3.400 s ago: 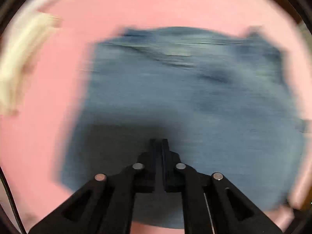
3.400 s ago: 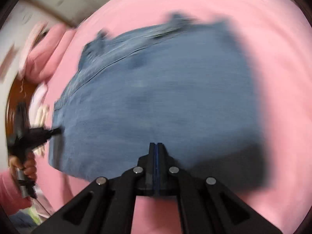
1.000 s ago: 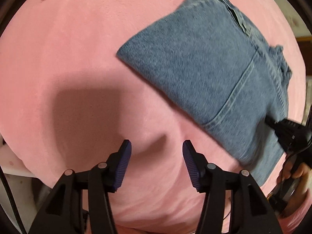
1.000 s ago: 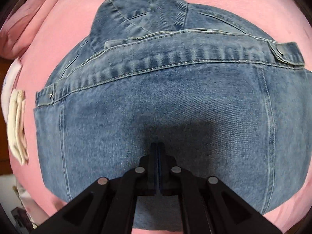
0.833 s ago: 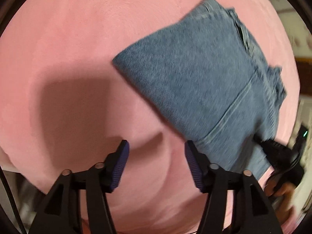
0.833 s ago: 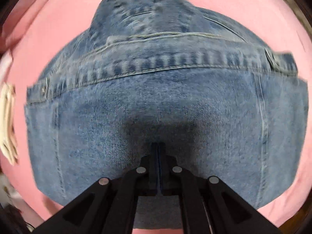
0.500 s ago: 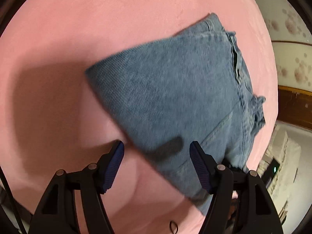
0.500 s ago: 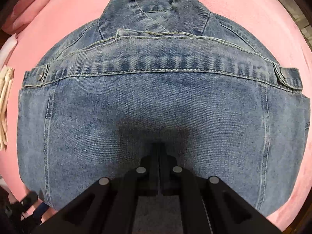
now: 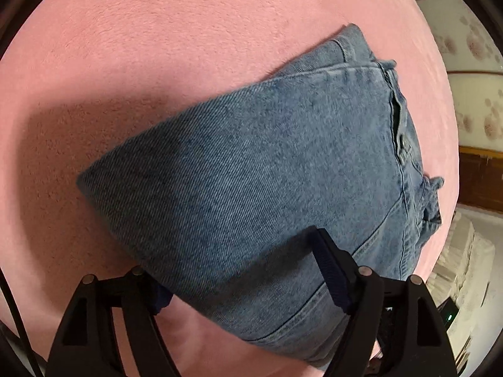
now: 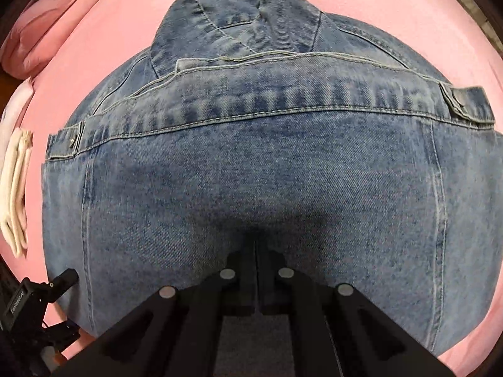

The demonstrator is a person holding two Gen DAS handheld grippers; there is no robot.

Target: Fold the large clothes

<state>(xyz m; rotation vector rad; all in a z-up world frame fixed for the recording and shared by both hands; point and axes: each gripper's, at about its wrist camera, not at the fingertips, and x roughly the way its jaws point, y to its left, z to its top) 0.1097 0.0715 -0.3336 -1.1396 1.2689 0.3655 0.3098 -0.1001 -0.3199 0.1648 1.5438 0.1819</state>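
Note:
A folded blue denim jacket (image 9: pixel 267 169) lies on a pink bedcover (image 9: pixel 157 47). My left gripper (image 9: pixel 239 270) is open, its jaws straddling the jacket's near folded edge: one finger (image 9: pixel 330 270) lies on top of the denim, the other is under the edge. In the right wrist view the jacket (image 10: pixel 251 157) fills the frame, collar at the far end. My right gripper (image 10: pixel 256 251) is shut on the jacket's near edge. The left gripper (image 10: pixel 59 286) shows at the jacket's lower left corner.
Pink pillows (image 10: pixel 47 25) lie at the far left. A folded white cloth (image 10: pixel 15 188) sits at the left of the bed. A wallpapered wall (image 9: pixel 471 62) and white bedding (image 9: pixel 465 267) show beyond the bed's right edge.
My left gripper moved in from the bare bedcover onto the jacket's edge, staying open. My right gripper stayed shut on the jacket, which shifted slightly.

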